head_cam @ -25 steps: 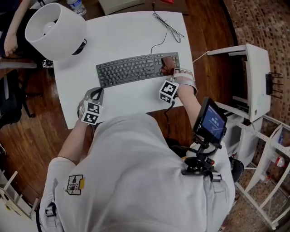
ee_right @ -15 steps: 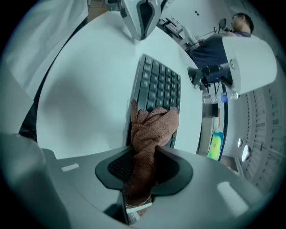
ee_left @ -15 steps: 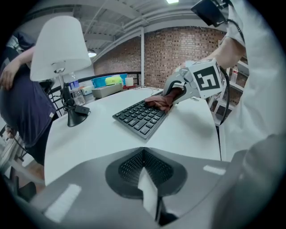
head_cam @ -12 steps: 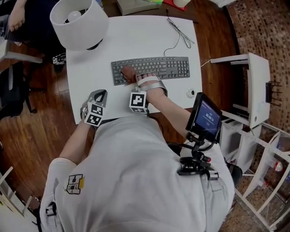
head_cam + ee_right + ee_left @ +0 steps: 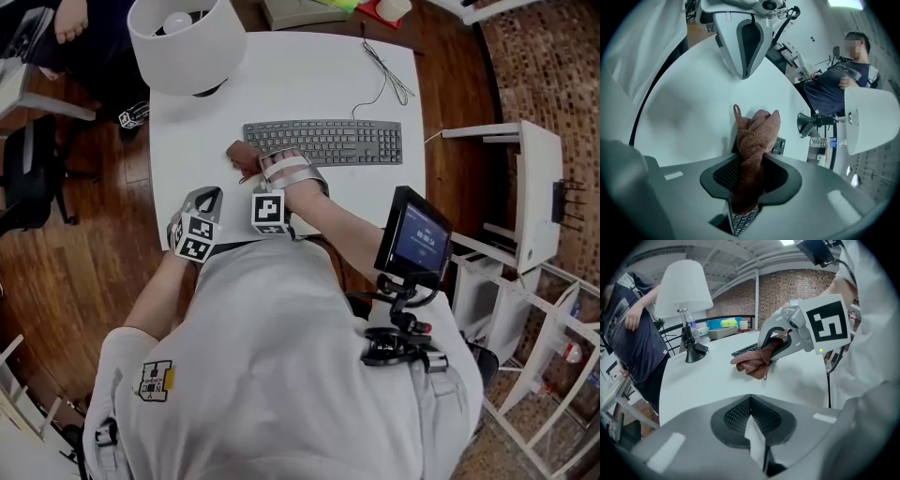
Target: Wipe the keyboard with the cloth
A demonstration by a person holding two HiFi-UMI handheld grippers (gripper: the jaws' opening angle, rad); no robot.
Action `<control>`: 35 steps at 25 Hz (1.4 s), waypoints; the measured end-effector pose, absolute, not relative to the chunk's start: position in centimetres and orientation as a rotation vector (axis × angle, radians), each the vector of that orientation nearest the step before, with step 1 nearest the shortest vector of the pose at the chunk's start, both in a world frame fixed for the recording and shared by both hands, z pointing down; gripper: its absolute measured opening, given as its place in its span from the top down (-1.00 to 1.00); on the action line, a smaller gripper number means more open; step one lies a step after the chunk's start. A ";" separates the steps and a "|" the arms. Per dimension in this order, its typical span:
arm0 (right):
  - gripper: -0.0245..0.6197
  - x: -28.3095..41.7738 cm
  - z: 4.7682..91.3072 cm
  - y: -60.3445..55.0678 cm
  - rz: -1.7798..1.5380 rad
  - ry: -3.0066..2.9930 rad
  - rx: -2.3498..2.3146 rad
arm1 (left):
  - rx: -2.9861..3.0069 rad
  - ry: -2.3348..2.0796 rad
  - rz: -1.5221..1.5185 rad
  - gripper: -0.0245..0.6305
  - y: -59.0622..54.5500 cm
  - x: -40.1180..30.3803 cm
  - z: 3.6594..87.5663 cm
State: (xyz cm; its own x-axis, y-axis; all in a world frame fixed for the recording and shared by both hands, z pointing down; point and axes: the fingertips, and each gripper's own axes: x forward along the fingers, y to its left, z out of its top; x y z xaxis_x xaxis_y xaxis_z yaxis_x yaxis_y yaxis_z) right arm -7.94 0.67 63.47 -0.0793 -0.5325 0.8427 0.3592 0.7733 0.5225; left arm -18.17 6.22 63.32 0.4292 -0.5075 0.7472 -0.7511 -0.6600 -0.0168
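Note:
A dark keyboard (image 5: 323,142) lies across the white table (image 5: 187,155). My right gripper (image 5: 251,161) is shut on a bunched brown cloth (image 5: 241,155), which hangs at the keyboard's left end. In the right gripper view the cloth (image 5: 757,136) fills the gap between the jaws and keys (image 5: 778,146) show just beyond it. In the left gripper view, the right gripper (image 5: 766,348) with the cloth (image 5: 752,363) is in front of the keyboard (image 5: 745,350). My left gripper (image 5: 208,194) hovers over the table's near left edge, shut and holding nothing.
A lamp with a white shade (image 5: 186,42) stands at the table's back left. A thin cable (image 5: 380,66) runs back from the keyboard. A white rack (image 5: 525,178) stands to the right. Another person (image 5: 834,79) sits beyond the lamp.
My right gripper has swept the cloth along the keyboard from its right end to its left end. The left gripper stays near the table's front left edge.

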 end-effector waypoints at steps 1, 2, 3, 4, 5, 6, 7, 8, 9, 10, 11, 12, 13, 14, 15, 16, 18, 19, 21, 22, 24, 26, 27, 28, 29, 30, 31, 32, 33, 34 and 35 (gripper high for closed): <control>0.56 -6.9 63.5 0.6 -0.732 -1.471 0.163 | 2.374 -1.075 1.077 0.93 6.2 -17.9 63.3; 0.56 -5.4 63.5 0.5 -0.718 -1.463 0.181 | 2.380 -1.067 1.081 0.93 6.1 -17.5 63.3; 0.56 -3.5 63.5 0.3 -0.700 -1.450 0.201 | 2.386 -1.057 1.086 0.93 5.9 -17.0 63.3; 0.56 -1.2 63.5 0.1 -0.676 -1.433 0.223 | 2.393 -1.046 1.090 0.93 5.7 -16.3 63.3; 0.56 1.3 63.5 -0.2 -0.647 -1.414 0.247 | 2.401 -1.036 1.094 0.93 5.4 -15.5 63.2; 0.56 4.1 63.5 -0.6 -0.614 -1.395 0.276 | 2.409 -1.027 1.099 0.93 5.0 -14.7 63.2; 0.56 6.9 63.6 -0.8 -0.578 -1.378 0.308 | 2.417 -1.018 1.104 0.93 4.7 -13.9 63.2; 0.56 9.8 63.6 -1.1 -0.539 -1.360 0.342 | 2.425 -1.009 1.110 0.93 4.3 -13.1 63.1; 0.56 12.7 63.7 -1.3 -0.499 -1.337 0.374 | 2.434 -1.000 1.116 0.93 3.9 -12.2 63.0; 0.56 15.6 63.7 -1.5 -0.460 -1.310 0.404 | 2.441 -0.991 1.122 0.93 3.7 -11.4 63.0; 0.56 18.4 63.8 -1.7 -0.420 -1.282 0.433 | 2.446 -0.983 1.128 0.93 3.4 -10.7 63.1; 0.56 21.0 63.9 -1.9 -0.381 -1.255 0.461 | 2.451 -0.977 1.134 0.93 3.2 -10.1 63.1; 0.56 23.3 63.9 -2.0 -0.345 -1.227 0.488 | 2.457 -0.972 1.139 0.93 2.9 -9.8 63.1; 0.56 25.5 64.0 -2.0 -0.312 -1.200 0.511 | 2.463 -0.969 1.143 0.93 2.7 -9.5 63.2; 0.56 27.3 64.0 -2.0 -0.282 -1.177 0.531 | 2.467 -0.966 1.148 0.93 2.5 -9.3 63.2; 0.56 28.9 64.0 -1.9 -0.258 -1.160 0.544 | 2.469 -0.963 1.154 0.93 2.3 -9.0 63.2; 0.56 30.8 64.0 -1.7 -0.236 -1.155 0.548 | 2.465 -0.962 1.170 0.93 2.0 -8.3 63.1; 0.56 31.2 64.0 -1.7 -0.236 -1.164 0.540 | 2.462 -0.964 1.178 0.93 1.8 -7.9 63.0; 0.56 31.4 63.6 -2.2 -0.242 -1.191 0.533 | 2.451 -0.970 1.192 0.93 1.6 -7.0 62.9; 0.55 31.3 63.3 -3.0 -0.247 -1.206 0.542 | 2.446 -0.975 1.196 0.93 1.5 -6.8 62.9; 0.56 31.3 62.8 -5.6 -0.271 -1.224 0.568 | 2.432 -0.990 1.197 0.93 1.3 -6.5 62.9; 0.55 31.2 62.5 -8.8 -0.312 -1.220 0.570 | 2.409 -1.010 1.198 0.93 1.4 -6.6 62.9; 0.55 31.2 62.6 -10.2 -0.331 -1.214 0.560 | 2.395 -1.020 1.199 0.93 1.5 -6.7 63.0; 0.55 31.2 62.7 -11.3 -0.344 -1.206 0.543 | 2.382 -1.030 1.200 0.93 1.6 -6.8 63.1; 0.55 31.2 62.9 -12.0 -0.354 -1.197 0.523 | 2.370 -1.039 1.199 0.93 1.6 -6.9 63.2; 0.55 31.2 63.0 -12.2 -0.364 -1.188 0.501 | 2.361 -1.048 1.196 0.93 1.7 -7.0 63.2; 0.56 31.1 63.0 -12.2 -0.378 -1.180 0.481 | 2.354 -1.055 1.193 0.93 1.8 -7.0 63.2; 0.56 30.9 62.9 -11.8 -0.396 -1.176 0.463 | 2.349 -1.059 1.190 0.93 1.9 -7.1 63.2; 0.56 30.8 62.9 -11.1 -0.416 -1.174 0.449 | 2.346 -1.060 1.187 0.93 2.0 -7.2 63.3; 0.56 30.6 62.9 -10.1 -0.435 -1.174 0.435 | 2.343 -1.058 1.185 0.93 2.1 -7.2 63.4; 0.56 30.5 62.9 -8.9 -0.449 -1.174 0.418 | 2.342 -1.054 1.183 0.93 2.2 -7.2 63.6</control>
